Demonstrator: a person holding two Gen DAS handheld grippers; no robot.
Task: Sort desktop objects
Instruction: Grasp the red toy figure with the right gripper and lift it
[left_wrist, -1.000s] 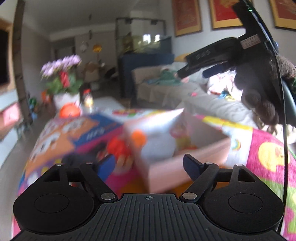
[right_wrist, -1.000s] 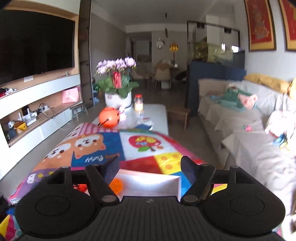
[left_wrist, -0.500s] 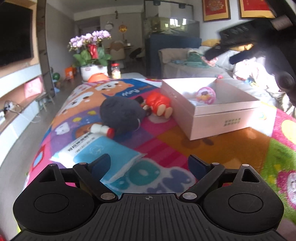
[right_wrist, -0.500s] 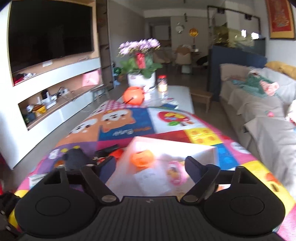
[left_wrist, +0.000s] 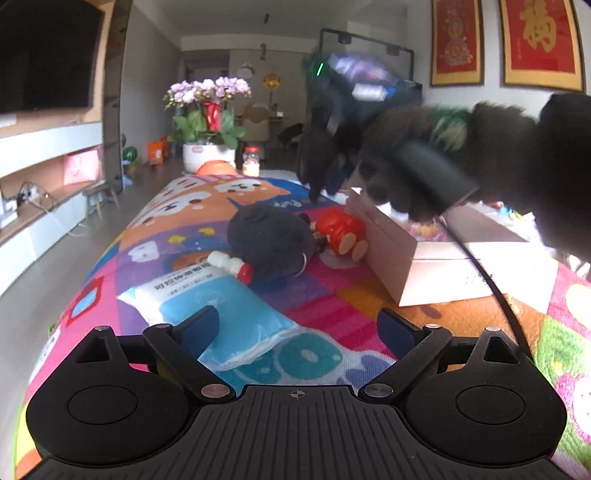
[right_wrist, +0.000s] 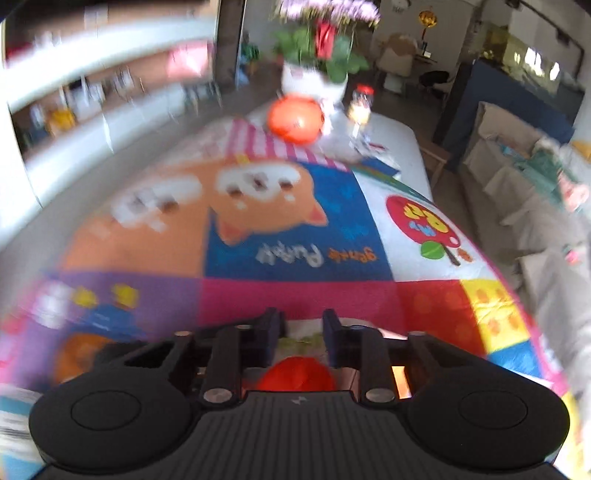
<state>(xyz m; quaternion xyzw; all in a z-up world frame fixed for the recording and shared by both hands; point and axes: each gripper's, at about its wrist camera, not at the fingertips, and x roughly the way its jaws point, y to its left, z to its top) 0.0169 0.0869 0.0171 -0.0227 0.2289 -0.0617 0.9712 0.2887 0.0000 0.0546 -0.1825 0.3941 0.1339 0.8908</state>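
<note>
one black plush (left_wrist: 271, 243) beside red toy (left_wrist: 341, 232)

A patchwork cartoon mat (left_wrist: 177, 236) in orange, blue, pink and purple lies under a dark grey plush toy (left_wrist: 271, 242), a red figurine (left_wrist: 341, 232), a pale blue-and-white packet (left_wrist: 218, 306) and a pinkish-white box (left_wrist: 413, 266).

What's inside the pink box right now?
From the left wrist view, the pink box shows only a sliver of something pink inside. The gloved hand and the near wall cover the rest.
</note>
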